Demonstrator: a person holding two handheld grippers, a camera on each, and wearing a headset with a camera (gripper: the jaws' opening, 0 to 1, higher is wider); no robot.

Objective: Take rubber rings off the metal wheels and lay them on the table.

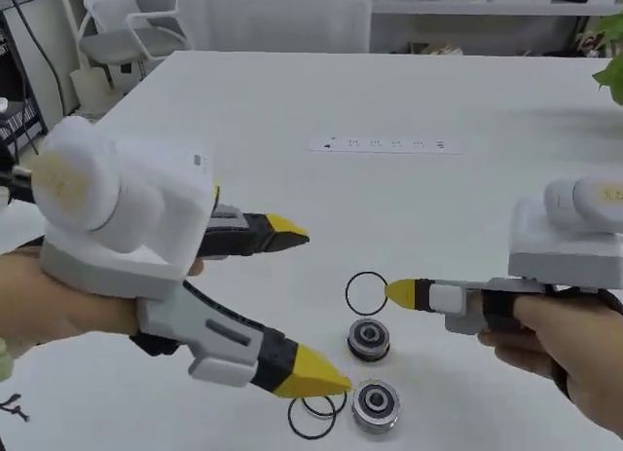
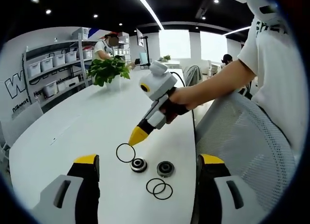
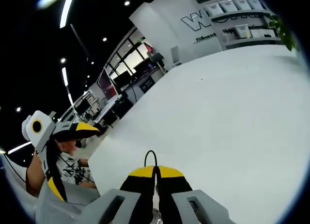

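The right gripper (image 1: 399, 294) has its yellow-tipped jaws pressed together on the rim of a black rubber ring (image 1: 347, 293). In its own view the thin loop stands straight up out of the seam between them. Whether the ring touches the desk (image 1: 409, 198) or hangs just over it I cannot tell.

Just on the person's side of that ring sits a metal wheel (image 1: 368, 339). A second wheel (image 1: 375, 404) lies closer to the near edge of the desk, and the two are near each other but apart. Both wheels lie flat. To the left of the second wheel, two loose rings (image 1: 311, 399) lie flat on the desk, overlapping each other.

The left gripper (image 1: 311, 305) is held above the desk to the left of all this, its jaws wide apart and gripping nothing. In the head view its lower tip hangs just by the loose rings; in its own view the wheels and rings sit between the two tips. The right hand (image 1: 555, 339) and the left hand (image 1: 58, 305) are each wrapped round a handle.

Further out the white desk top runs on bare to a row of sockets (image 1: 389, 144) set flush near its middle. A chair (image 1: 292, 22) stands at the far edge, and a leafy plant (image 1: 611, 71) shows by the right edge
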